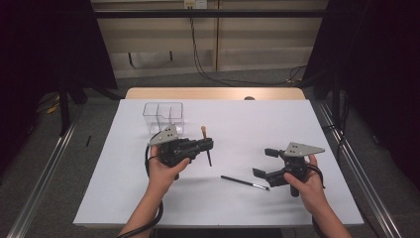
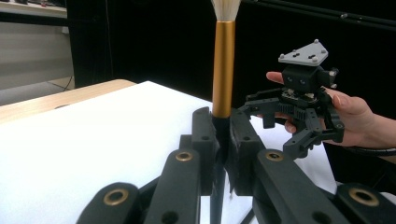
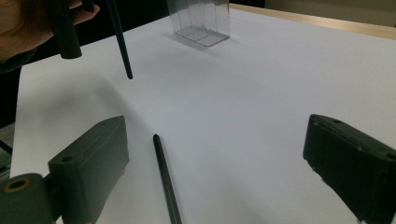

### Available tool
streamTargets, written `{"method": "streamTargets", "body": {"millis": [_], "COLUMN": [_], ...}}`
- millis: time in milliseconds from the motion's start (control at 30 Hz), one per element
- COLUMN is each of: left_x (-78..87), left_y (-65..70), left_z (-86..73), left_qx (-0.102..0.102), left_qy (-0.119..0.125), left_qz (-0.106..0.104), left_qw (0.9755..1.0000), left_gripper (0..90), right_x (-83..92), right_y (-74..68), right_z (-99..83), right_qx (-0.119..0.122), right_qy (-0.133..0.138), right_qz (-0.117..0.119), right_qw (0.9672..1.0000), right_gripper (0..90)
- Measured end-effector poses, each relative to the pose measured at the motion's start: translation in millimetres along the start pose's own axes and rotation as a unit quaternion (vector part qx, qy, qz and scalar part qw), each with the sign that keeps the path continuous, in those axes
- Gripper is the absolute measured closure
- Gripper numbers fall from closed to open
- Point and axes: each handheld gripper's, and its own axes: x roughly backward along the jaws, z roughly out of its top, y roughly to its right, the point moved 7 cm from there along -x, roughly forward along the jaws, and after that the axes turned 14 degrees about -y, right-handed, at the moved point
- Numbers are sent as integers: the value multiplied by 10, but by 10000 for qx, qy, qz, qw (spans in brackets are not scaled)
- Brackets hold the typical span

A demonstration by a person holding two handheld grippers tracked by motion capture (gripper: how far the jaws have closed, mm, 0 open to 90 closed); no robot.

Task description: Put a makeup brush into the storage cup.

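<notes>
Item: gold-ferruled brush (image 2: 223,65), clamped upright in my left gripper (image 1: 210,145), above the table (image 1: 257,124). Item: thin dark brush (image 1: 245,182), lying flat between my right gripper's (image 1: 262,162) spread, empty jaws. Risk: it may roll aside as I close; container (image 1: 164,117) stands well apart.

Gold-ferruled brush (image 2: 223,70) stands upright, clamped; thin black brush (image 1: 244,183) lies flat.
</notes>
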Motion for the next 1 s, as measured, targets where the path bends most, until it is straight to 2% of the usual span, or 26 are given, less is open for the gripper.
{"method": "streamTargets", "body": {"millis": [1000], "left_x": [58], "left_y": [-28], "left_z": [11], "left_qx": [37], "left_qy": [-13], "left_qz": [92], "left_qw": [10000], "left_gripper": [834], "right_x": [219], "right_y": [139], "right_z": [-195], "right_qx": [-31], "right_qy": [-15], "right_qz": [-282], "right_qw": [9996], "right_gripper": [62]}}
